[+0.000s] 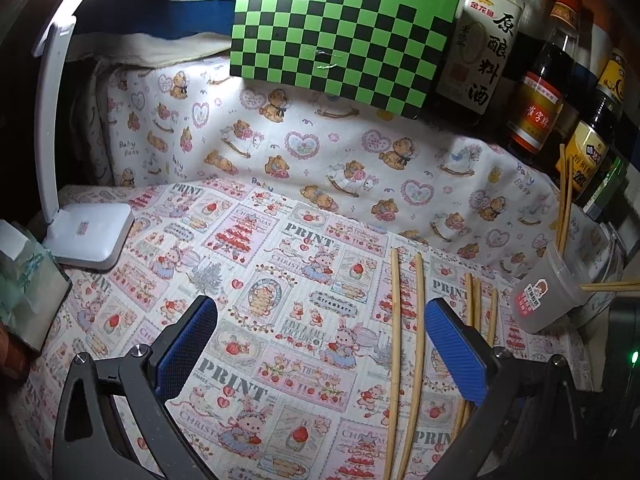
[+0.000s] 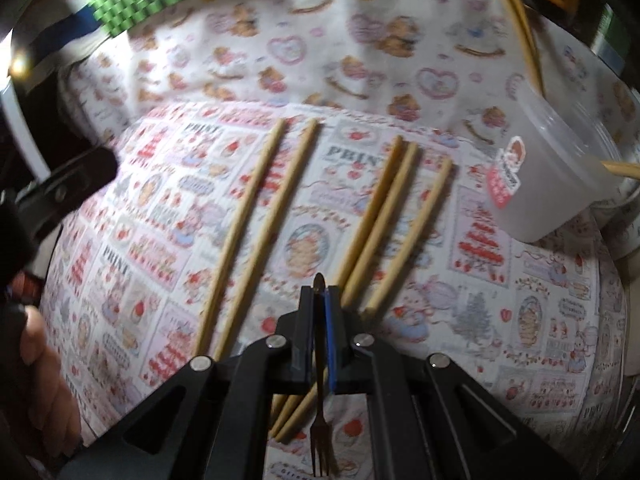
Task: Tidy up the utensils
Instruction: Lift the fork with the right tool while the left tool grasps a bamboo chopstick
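Note:
My right gripper is shut on a small dark metal fork; its handle tip pokes out past the pads and its tines hang down toward the camera. Below it several wooden chopsticks lie on the patterned cloth: a pair to the left and three together just beyond the fingertips. A translucent plastic cup stands at the right with chopsticks leaning in it. My left gripper hangs open over the cloth, nothing between its blue pads. The chopstick pair lies inside its right finger, and the cup stands further right.
Sauce bottles line the back right beside a green checkerboard card. A white lamp base sits at the left with a tissue pack nearby. A hand shows at the left edge of the right wrist view.

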Tool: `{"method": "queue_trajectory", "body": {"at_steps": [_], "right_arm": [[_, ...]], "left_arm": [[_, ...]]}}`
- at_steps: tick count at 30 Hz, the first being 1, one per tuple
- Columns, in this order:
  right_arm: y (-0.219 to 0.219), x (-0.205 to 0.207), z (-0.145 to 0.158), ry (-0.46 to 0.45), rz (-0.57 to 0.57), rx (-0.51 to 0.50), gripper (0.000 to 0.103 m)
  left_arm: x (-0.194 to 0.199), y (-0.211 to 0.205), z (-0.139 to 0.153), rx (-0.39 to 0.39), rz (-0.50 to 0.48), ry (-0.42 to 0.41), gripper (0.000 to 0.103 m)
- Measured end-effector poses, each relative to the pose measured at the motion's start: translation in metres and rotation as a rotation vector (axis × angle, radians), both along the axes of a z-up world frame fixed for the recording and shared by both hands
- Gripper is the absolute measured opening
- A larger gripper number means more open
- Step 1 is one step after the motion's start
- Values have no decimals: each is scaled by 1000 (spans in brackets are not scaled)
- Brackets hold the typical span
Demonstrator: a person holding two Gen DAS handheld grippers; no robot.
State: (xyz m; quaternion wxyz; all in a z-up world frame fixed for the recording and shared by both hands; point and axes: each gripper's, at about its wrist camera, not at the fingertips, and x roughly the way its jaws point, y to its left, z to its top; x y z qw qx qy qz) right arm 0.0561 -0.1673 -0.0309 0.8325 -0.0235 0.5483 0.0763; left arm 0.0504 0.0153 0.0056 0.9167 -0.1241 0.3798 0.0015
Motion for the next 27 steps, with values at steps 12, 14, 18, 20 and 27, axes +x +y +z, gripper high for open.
{"method": "queue_trajectory", "body": {"at_steps": [12,14,18,20,27], "right_arm": [[16,-9,-2,1,92,-8,18],[15,-9,-2,12,106,-10,23],[18,-6,-7,11,128,-41,22],[24,-5,-10,9,141,-54,20],[38,-7,-15,-6,180,-128,9]], "left_arm": [[0,10,0,-45,13,18,103],[0,9,1,-47,13,16,103],[-1,9,3,-44,8,9,103],[-1,8,3,-41,8,10,103],[-1,10,3,-44,22,13,102]]}}
